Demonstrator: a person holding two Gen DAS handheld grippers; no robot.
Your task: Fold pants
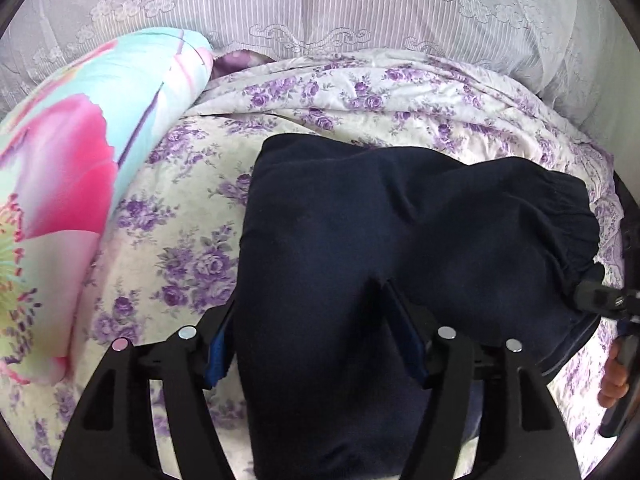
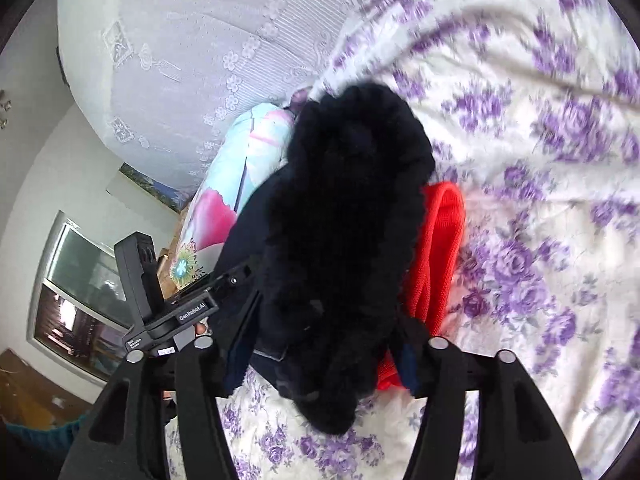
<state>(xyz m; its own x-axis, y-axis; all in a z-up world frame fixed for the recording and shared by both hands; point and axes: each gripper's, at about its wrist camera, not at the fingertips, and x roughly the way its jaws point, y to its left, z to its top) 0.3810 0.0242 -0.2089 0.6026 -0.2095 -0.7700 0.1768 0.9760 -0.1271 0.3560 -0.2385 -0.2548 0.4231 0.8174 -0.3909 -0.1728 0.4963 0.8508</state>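
Bed with a purple-flowered sheet (image 1: pixel 192 240), backed by a pale lace curtain (image 1: pixel 360 4); a bright pink-and-aqua rolled quilt (image 1: pixel 80 152) lies along its left side; dark navy pants (image 1: pixel 360 240) rest on the sheet, bunched and partly lifted, elastic waistband to the right; left gripper (image 1: pixel 316 344) is clamped on a fold of the pants; right gripper (image 2: pixel 320 360) is closed on the gathered waistband; a red garment (image 2: pixel 436 248) lies just beside the pants, touching them.
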